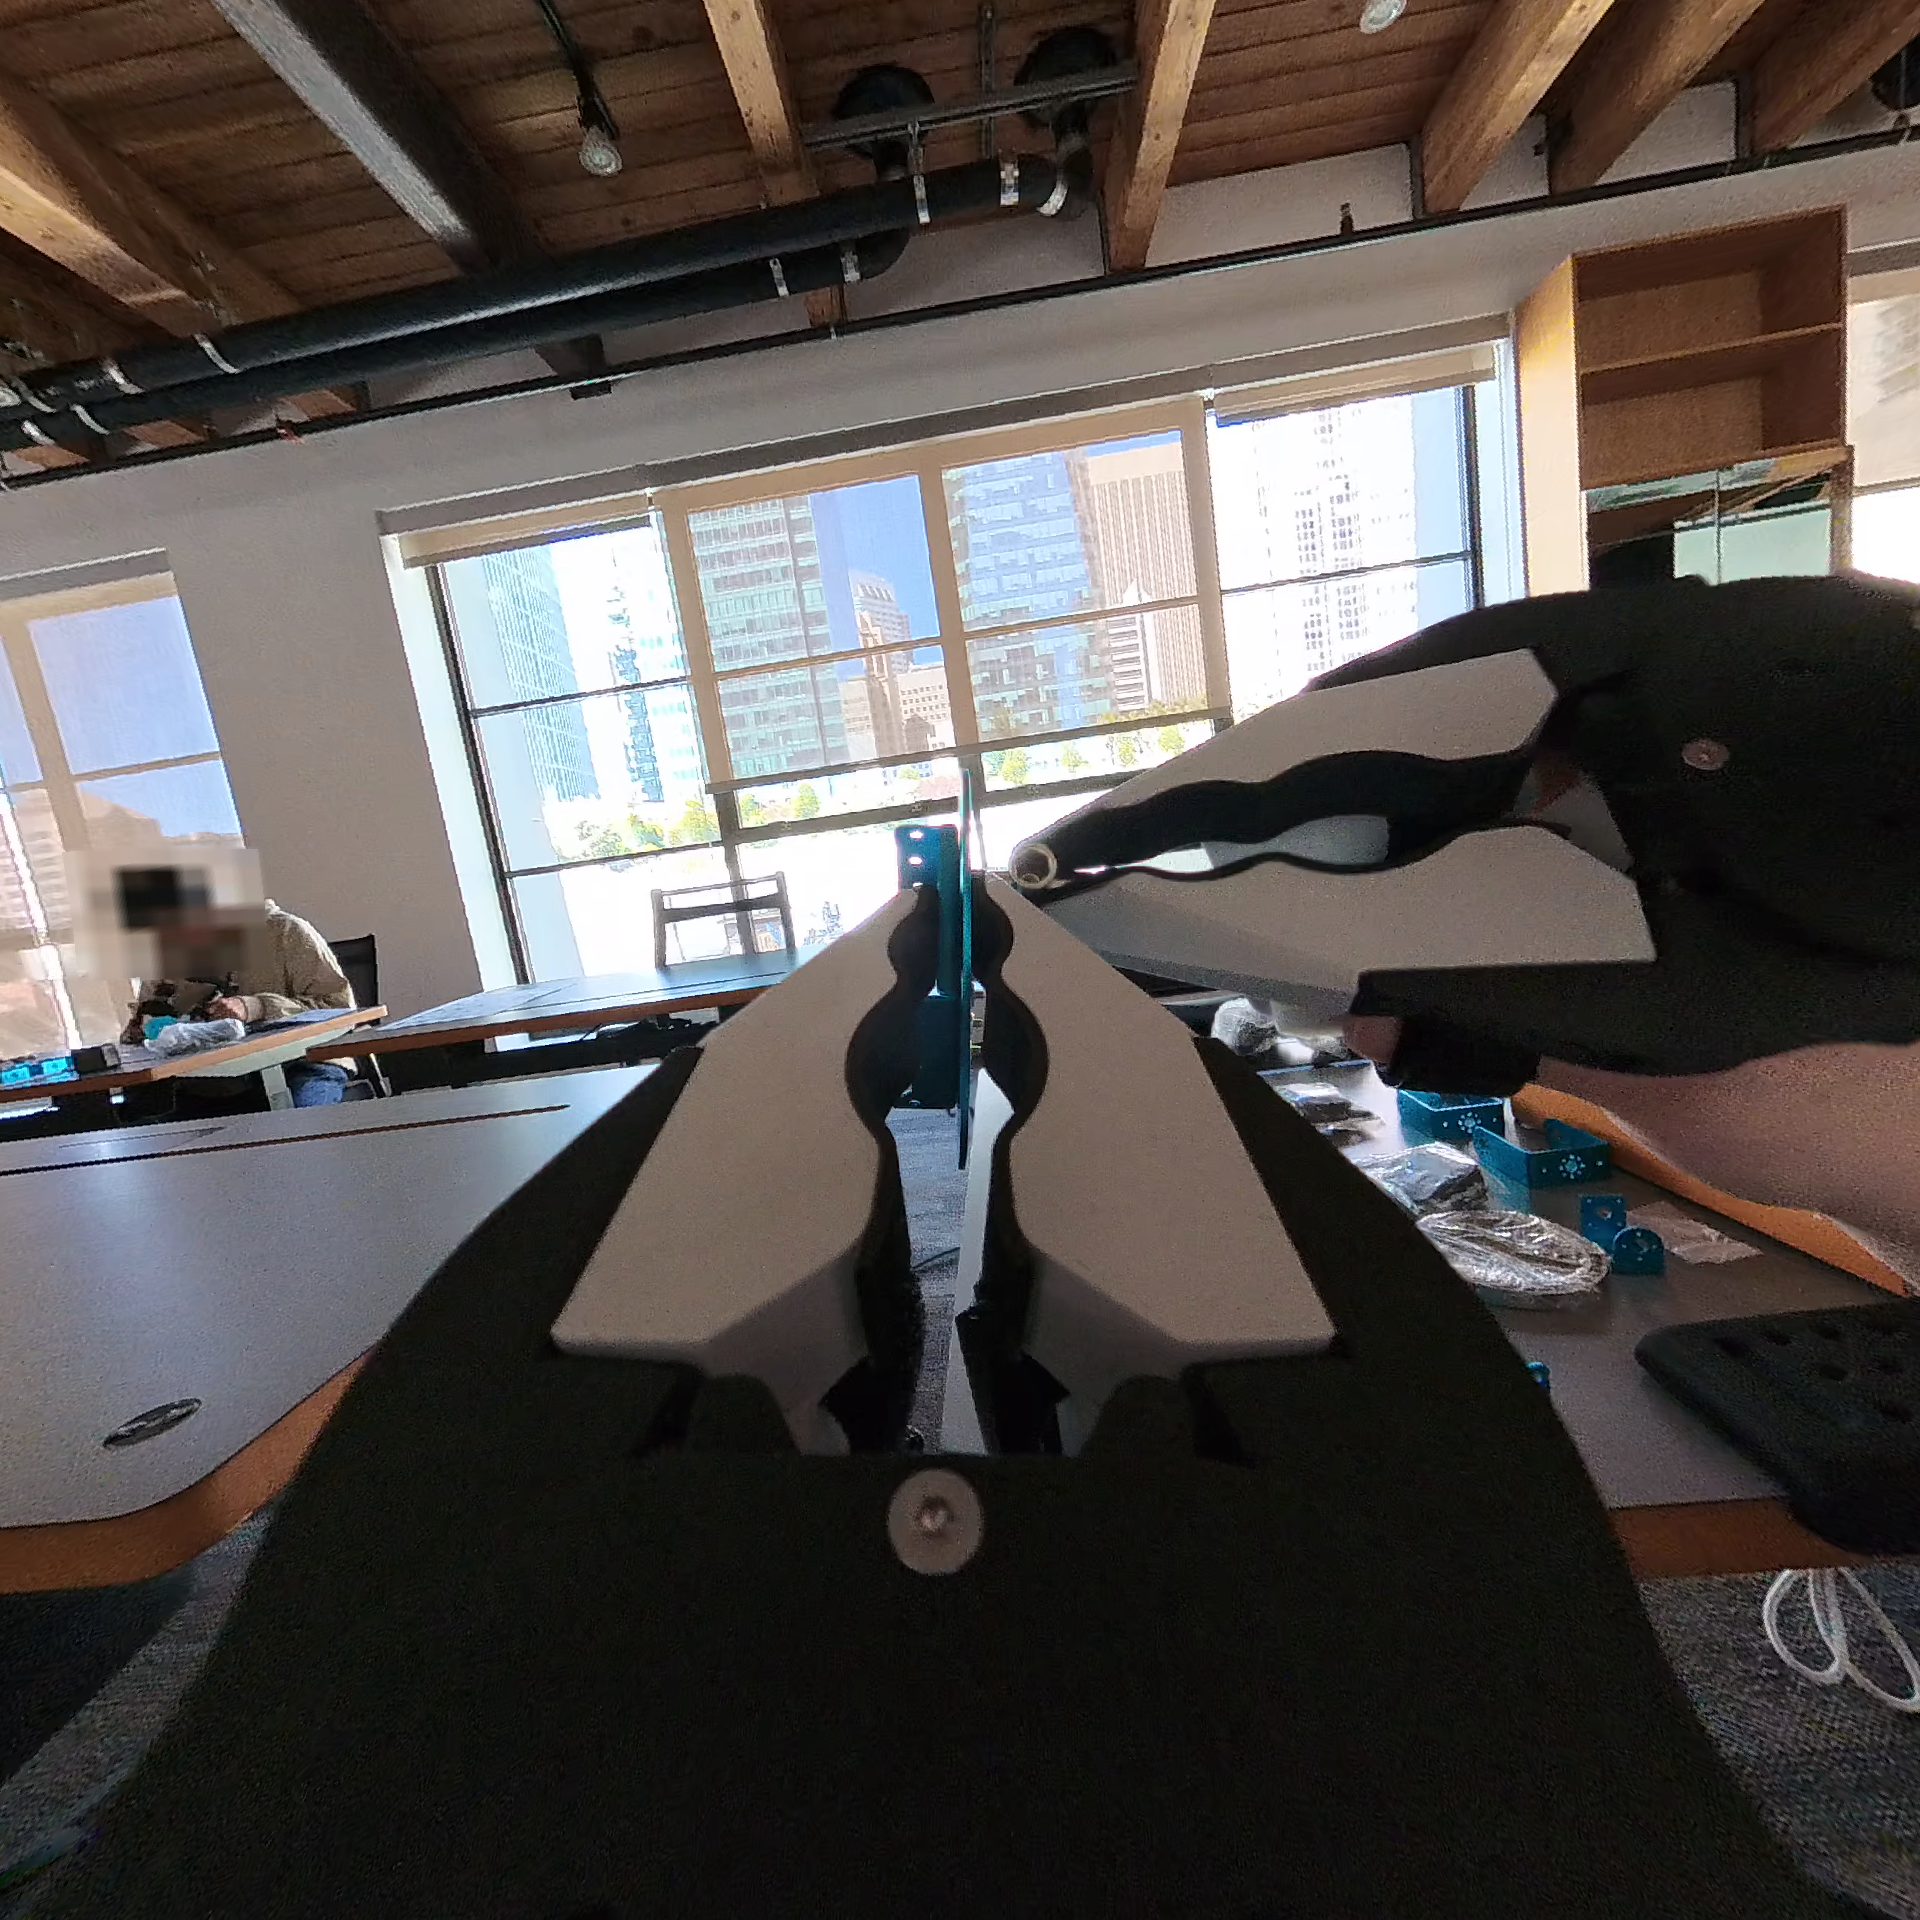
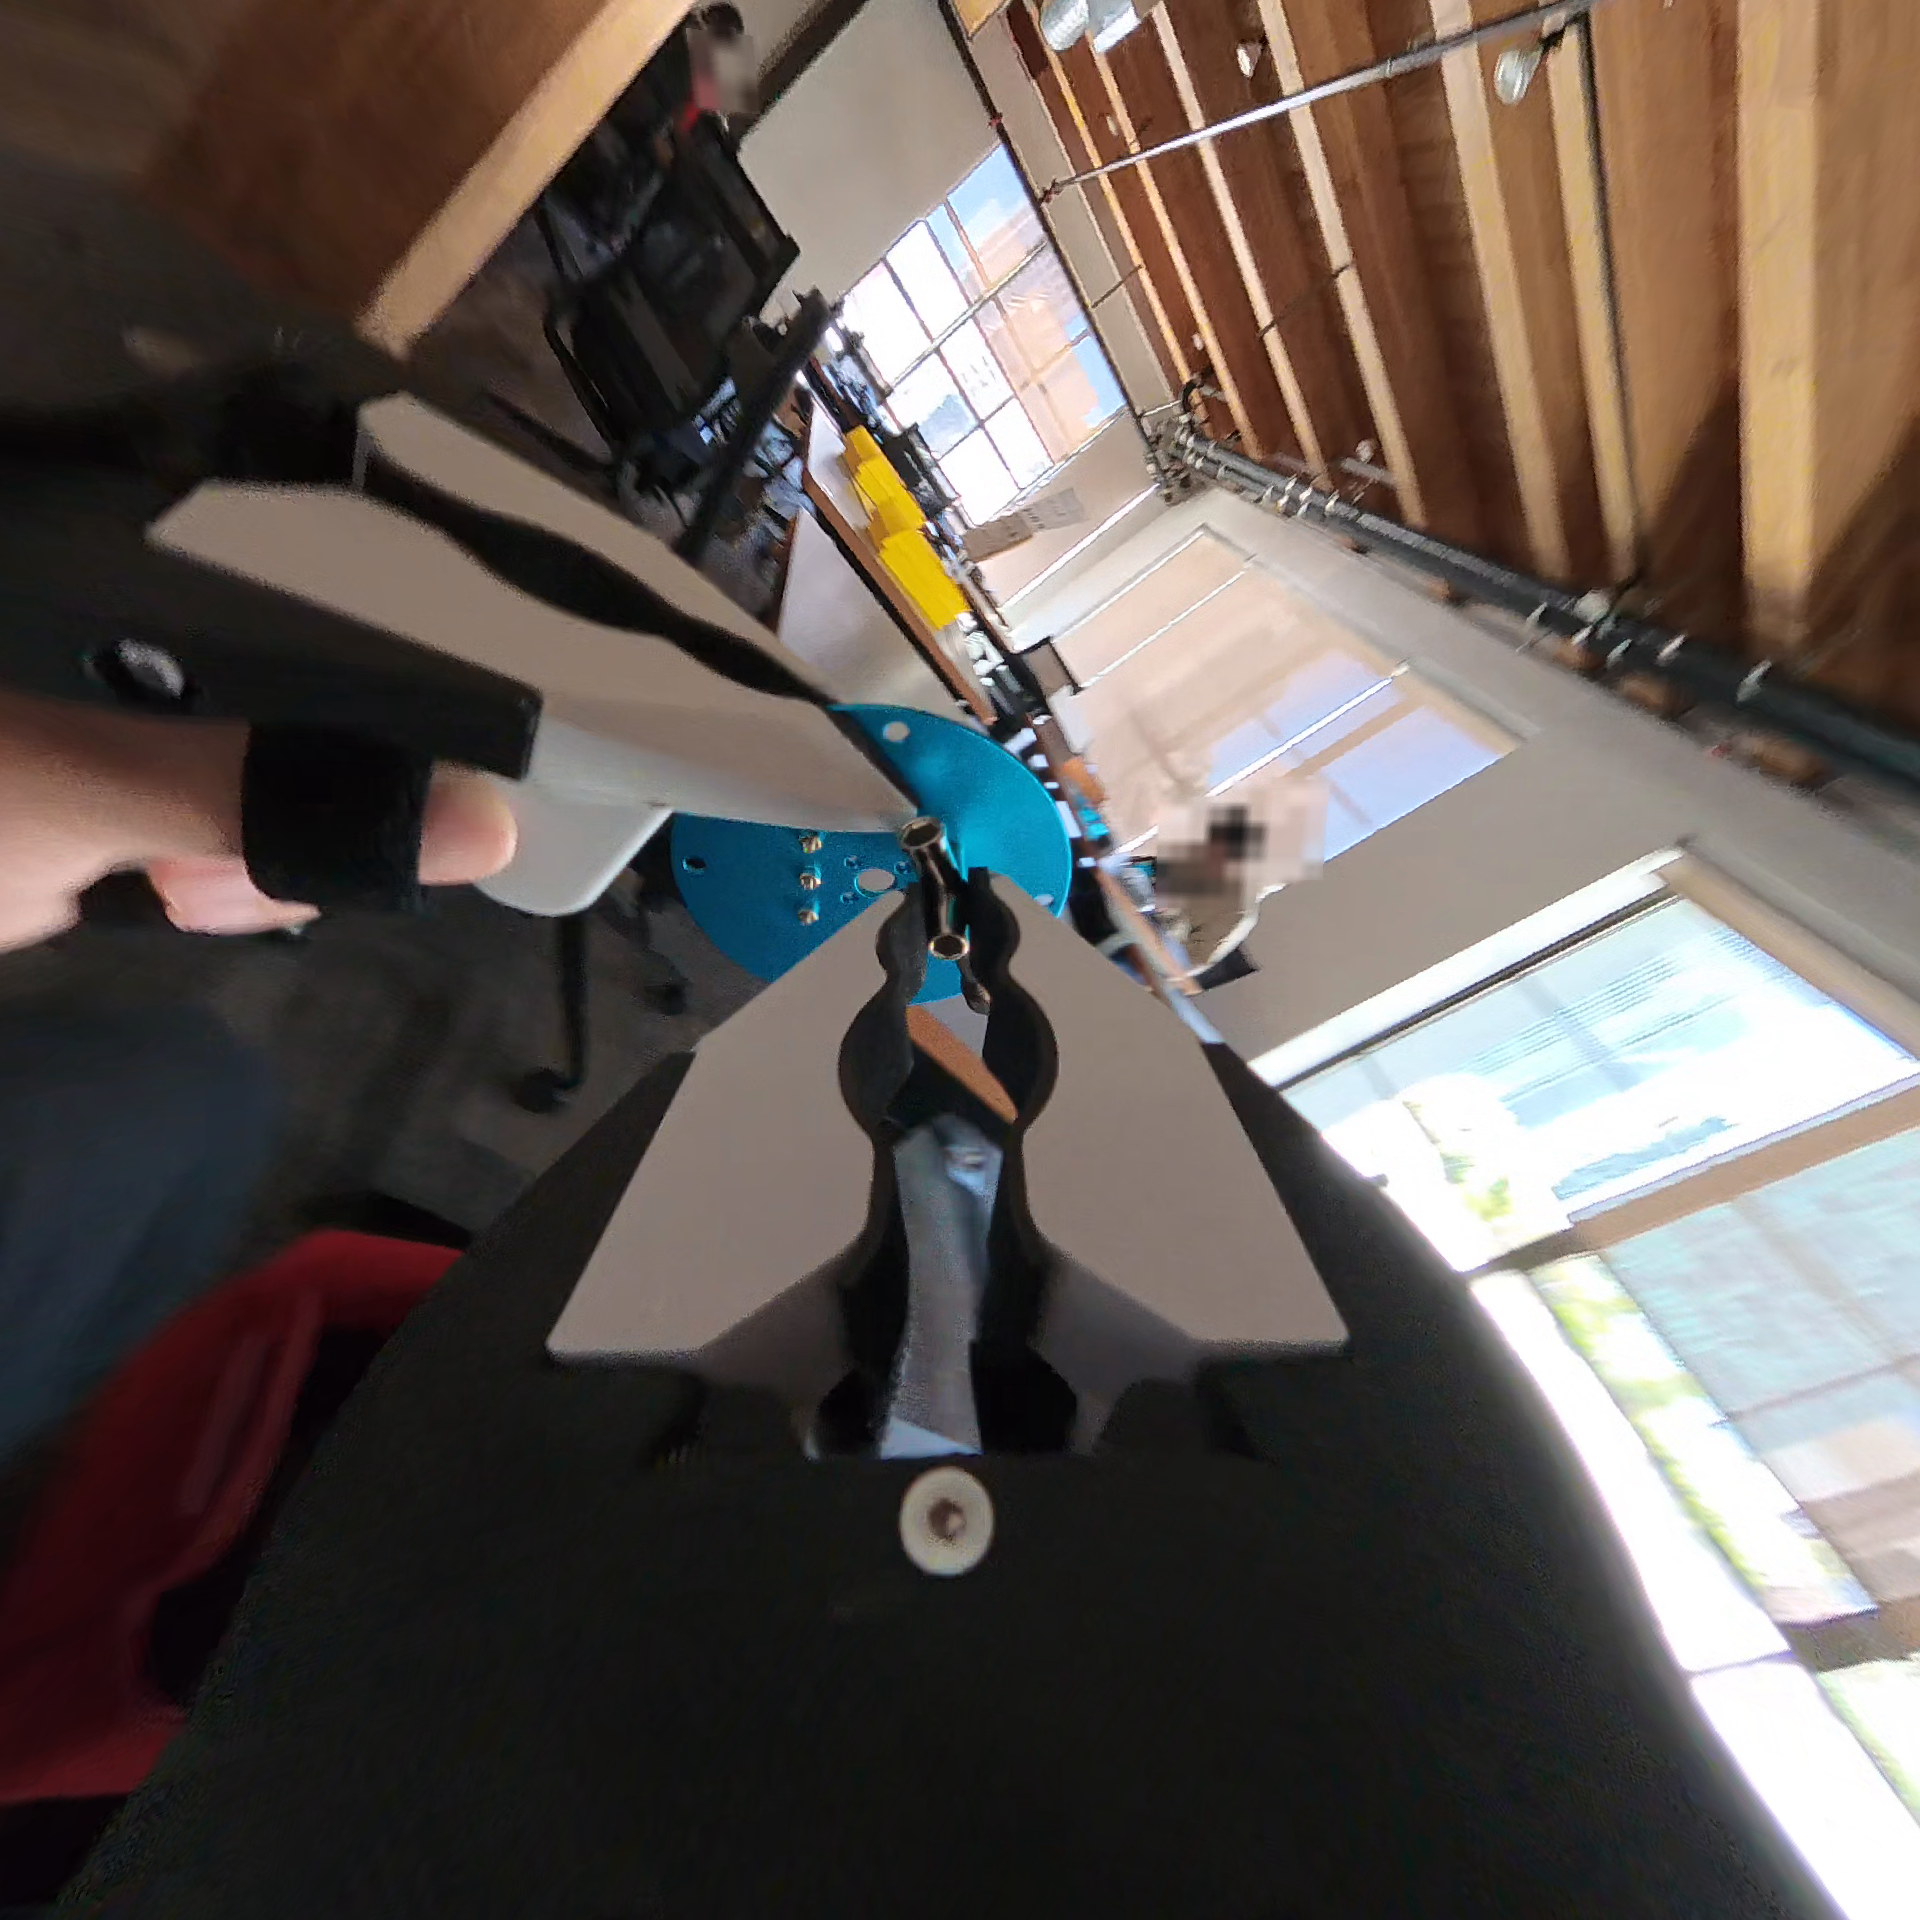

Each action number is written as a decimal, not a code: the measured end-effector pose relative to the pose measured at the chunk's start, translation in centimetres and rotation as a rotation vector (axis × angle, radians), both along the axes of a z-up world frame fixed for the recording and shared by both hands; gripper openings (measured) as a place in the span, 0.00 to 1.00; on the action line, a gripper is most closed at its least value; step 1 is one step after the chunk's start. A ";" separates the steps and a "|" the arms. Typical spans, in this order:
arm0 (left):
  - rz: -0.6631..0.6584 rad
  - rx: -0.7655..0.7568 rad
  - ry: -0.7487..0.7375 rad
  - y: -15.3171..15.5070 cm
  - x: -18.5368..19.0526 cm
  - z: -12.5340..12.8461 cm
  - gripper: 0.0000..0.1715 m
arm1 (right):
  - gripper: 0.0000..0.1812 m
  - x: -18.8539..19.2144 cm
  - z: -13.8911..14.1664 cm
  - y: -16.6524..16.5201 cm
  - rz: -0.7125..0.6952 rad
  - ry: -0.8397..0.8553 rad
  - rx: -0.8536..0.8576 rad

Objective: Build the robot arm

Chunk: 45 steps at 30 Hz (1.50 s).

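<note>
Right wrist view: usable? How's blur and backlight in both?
Right wrist view: motion-smeared ceiling and edges, blown-out windows at right, yet the blue disc and the cross-shaped socket wrench in the right gripper read sharp. Left wrist view: crisp, wide-angle bending of beams, bright windows backlight the left gripper, leaving the disc edge-on and dark.

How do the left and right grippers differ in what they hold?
The left gripper clamps a flat blue metal plate by its edge; the right gripper pinches a small dark cross-shaped socket tool, its tip against that plate. Both are shut and held up above the table.
</note>
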<state>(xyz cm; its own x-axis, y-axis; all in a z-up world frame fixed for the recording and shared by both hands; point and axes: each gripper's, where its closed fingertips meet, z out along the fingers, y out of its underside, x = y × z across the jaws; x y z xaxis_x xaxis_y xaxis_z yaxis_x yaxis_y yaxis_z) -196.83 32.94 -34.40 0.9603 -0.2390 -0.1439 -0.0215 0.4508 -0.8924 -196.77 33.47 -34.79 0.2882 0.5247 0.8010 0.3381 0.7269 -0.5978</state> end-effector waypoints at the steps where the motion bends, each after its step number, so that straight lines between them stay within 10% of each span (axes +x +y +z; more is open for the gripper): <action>1: 0.003 0.006 0.003 0.0 0.0 0.0 0.01 | 0.04 0.0 0.0 0.0 0.022 0.027 -0.079; 12: 0.128 0.073 0.044 0.4 -1.1 0.1 0.01 | 0.06 -1.1 0.1 0.5 0.360 0.464 -0.949; 18: 0.174 0.026 0.074 1.0 -1.3 -0.3 0.01 | 0.04 -1.4 -0.5 1.0 0.215 0.379 -0.512; 23: 0.173 0.033 0.058 1.0 -1.3 -0.2 0.01 | 0.04 -1.4 -0.5 1.0 0.205 0.372 -0.492; 38: 0.089 0.088 0.103 0.5 -0.3 0.1 0.01 | 0.04 -0.4 0.1 0.8 0.762 0.577 -1.409; 45: 0.106 0.046 0.069 0.9 -0.4 -0.2 0.02 | 0.04 -0.8 -0.4 1.0 0.593 0.556 -1.116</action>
<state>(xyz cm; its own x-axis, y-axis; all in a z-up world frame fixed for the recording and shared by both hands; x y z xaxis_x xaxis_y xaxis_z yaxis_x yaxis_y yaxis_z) -197.22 33.87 -34.61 0.9672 -0.1287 -0.2188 -0.1314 0.4837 -0.8653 -197.56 34.46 -35.23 -0.0617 0.9618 -0.2666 -0.3232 -0.2720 -0.9064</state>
